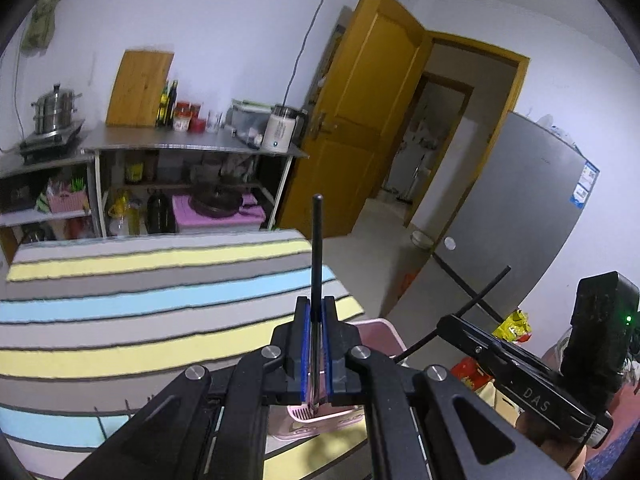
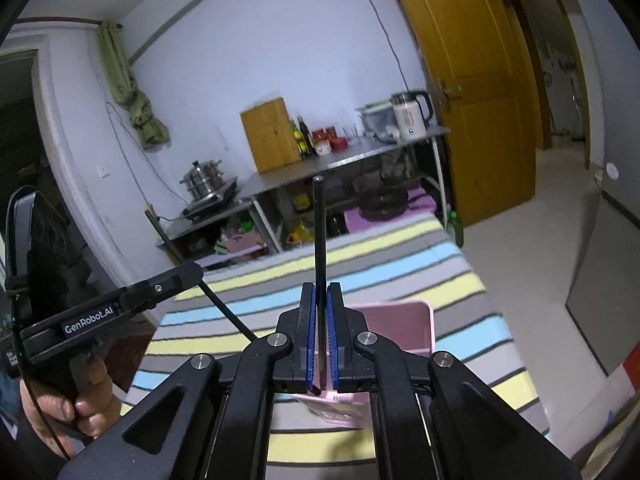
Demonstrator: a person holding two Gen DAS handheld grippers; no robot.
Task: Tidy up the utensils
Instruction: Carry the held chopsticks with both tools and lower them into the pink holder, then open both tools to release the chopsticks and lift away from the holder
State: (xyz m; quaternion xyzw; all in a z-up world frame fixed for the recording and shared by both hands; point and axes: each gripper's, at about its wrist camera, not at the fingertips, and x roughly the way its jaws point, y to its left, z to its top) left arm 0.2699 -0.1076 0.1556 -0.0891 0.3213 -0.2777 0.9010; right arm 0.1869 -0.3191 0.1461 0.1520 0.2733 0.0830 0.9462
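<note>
**Both chopsticks up in the air, pink holder waiting right below**

So here's where you're at. Your left tool [image 1: 316, 312] is pinched tight on a black chopstick [image 1: 317, 248], blue pads squeezing it from both sides, stick poking straight out ahead of the tips. Your right tool [image 2: 321, 300] has a second black chopstick [image 2: 319, 232] clamped in the same way. In each wrist view the other tool sits off to the side with its stick angled out in front.

The pink utensil holder [image 1: 380, 330] is just under and a bit beyond the left tool, on the striped tabletop [image 1: 140, 300]. In the right wrist view the same holder [image 2: 404, 320] sits right ahead of and below the fingers, open side toward you. You can see some slotted pink plastic underneath each tool, but I can't tell if anything's already inside.

Progress-wise, I'd call it mid-way: both sticks are picked up, neither is in the holder yet. What's left looks like lowering each tip into the holder and letting go. No other loose utensils show on the cloth near either tool, so this pair may be the last bit.
</note>
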